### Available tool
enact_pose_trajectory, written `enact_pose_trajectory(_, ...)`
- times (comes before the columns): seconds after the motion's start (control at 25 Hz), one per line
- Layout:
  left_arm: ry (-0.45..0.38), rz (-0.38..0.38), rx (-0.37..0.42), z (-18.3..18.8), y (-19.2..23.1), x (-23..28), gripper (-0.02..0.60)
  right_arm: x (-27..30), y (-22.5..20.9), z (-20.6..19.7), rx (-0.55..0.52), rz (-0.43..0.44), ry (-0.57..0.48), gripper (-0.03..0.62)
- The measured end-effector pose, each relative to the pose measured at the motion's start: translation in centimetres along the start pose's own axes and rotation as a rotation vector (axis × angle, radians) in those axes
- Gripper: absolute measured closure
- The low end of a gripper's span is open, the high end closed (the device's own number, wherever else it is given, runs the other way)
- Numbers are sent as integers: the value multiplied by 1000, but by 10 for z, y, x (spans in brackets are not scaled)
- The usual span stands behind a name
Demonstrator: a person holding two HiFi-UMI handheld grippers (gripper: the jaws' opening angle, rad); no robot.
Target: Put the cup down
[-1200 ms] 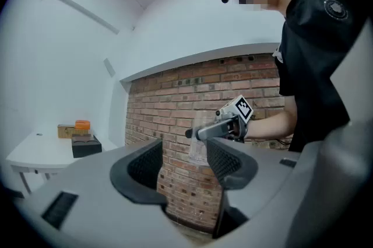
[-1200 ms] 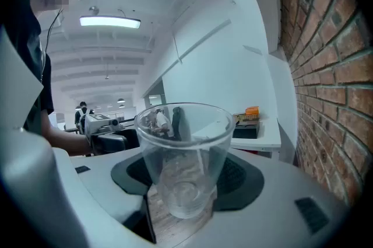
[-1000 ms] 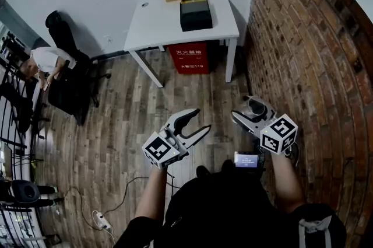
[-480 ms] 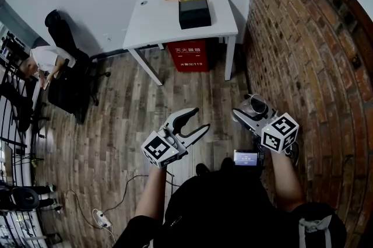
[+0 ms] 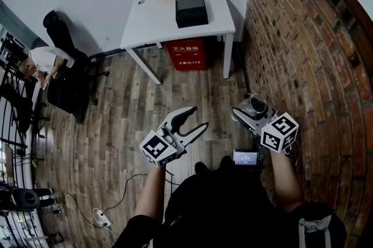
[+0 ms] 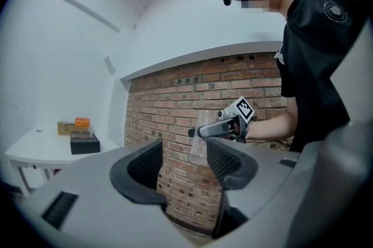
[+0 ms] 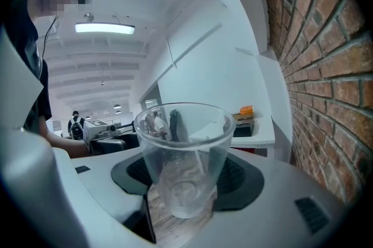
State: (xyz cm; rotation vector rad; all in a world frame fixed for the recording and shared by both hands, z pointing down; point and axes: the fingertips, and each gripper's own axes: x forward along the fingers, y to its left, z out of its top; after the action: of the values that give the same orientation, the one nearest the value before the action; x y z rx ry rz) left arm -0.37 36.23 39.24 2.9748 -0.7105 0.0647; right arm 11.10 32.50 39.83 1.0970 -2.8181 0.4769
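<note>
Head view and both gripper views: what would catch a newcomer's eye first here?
The clear cup stands upright, gripped between the jaws of the right tool, close beside the brick wall. The left tool is open with nothing in it, to the cup's left above the wooden floor. Far ahead, a white table bears a black box.
</note>
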Motion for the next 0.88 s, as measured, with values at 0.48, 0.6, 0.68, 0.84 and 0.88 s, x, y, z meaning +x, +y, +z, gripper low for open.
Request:
enact_pose_trajectory(0.48,11,80,-1,-14,5,14,351,-11,-36,-10,27,4,7,311)
enact_pose_trajectory(0.6,4,116,-21,-17,18,8,351,-8,-42,-12,30,8,18,310)
enact_pose_trajectory(0.68,1,139,-30,-18,31,6,351,-3,-48,-13,39,6,23,311)
enact_pose_trajectory(0.84,4,152,-40,-24,62,9,351,13,-63,-15,47,-8,34,310)
enact_pose_trajectory(0.88,5,149,-39,-26,72,11,351,19,-68,-14,46,-12,33,310)
